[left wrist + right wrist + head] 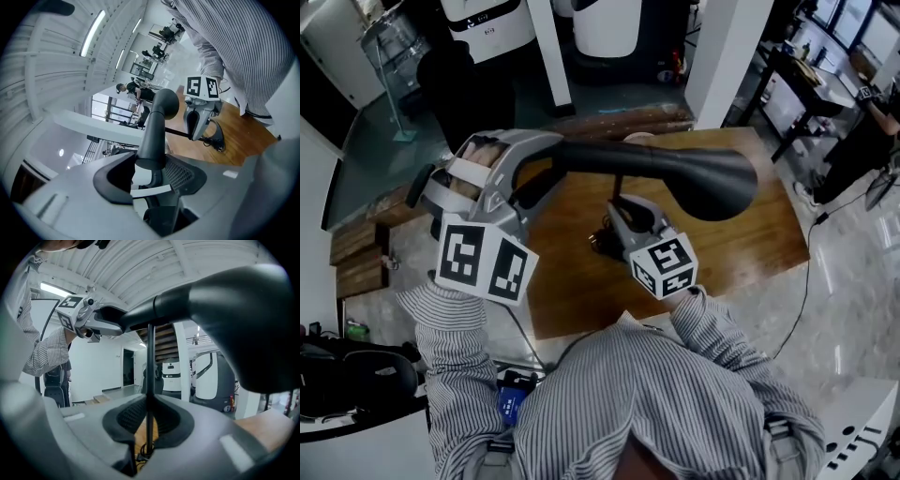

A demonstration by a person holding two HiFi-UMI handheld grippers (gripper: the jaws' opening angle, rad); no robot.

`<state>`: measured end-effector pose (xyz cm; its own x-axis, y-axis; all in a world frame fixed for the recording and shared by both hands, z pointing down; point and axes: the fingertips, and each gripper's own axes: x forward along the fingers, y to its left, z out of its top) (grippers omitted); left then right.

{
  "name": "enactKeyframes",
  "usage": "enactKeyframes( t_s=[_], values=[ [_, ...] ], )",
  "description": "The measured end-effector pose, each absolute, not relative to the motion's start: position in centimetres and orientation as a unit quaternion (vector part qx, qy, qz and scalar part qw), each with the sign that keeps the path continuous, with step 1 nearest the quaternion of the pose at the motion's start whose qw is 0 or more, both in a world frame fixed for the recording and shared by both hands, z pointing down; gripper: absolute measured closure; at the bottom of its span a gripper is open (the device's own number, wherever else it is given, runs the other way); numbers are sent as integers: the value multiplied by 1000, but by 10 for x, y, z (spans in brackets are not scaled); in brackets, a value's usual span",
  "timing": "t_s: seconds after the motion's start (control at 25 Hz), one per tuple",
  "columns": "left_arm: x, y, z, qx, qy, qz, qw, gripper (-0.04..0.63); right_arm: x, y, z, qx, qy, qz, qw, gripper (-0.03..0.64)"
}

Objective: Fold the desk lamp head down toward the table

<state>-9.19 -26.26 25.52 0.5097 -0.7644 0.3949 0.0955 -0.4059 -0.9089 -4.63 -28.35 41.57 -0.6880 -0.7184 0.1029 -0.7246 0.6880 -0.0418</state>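
A black desk lamp stands on the wooden table [750, 246]. Its long head [712, 183] lies about level above the tabletop, with the wide end to the right. My left gripper [523, 178] is shut on the head's thin rear end [152, 136], which runs between the jaws. My right gripper [623, 217] is shut on the lamp's thin upright pole [150, 376], low down near the base. The left gripper [101, 322] also shows in the right gripper view, at the top left. The right gripper [199, 117] appears in the left gripper view. The lamp's base is mostly hidden behind the right gripper.
The lamp's cable [598, 242] lies coiled by the base. The table's near edge is close to my striped shirt [675, 394]. A white pillar [722, 56] and white machines [492, 23] stand behind the table. A person [872, 131] is by a desk [802, 80] at the far right.
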Motion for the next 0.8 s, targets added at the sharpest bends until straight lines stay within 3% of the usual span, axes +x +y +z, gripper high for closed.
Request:
enactKeyframes(
  t_s=[0.8],
  values=[
    [-85, -262, 239, -697, 195, -456, 517, 393, -44, -284, 418, 413, -909, 40, 38, 575]
  ],
)
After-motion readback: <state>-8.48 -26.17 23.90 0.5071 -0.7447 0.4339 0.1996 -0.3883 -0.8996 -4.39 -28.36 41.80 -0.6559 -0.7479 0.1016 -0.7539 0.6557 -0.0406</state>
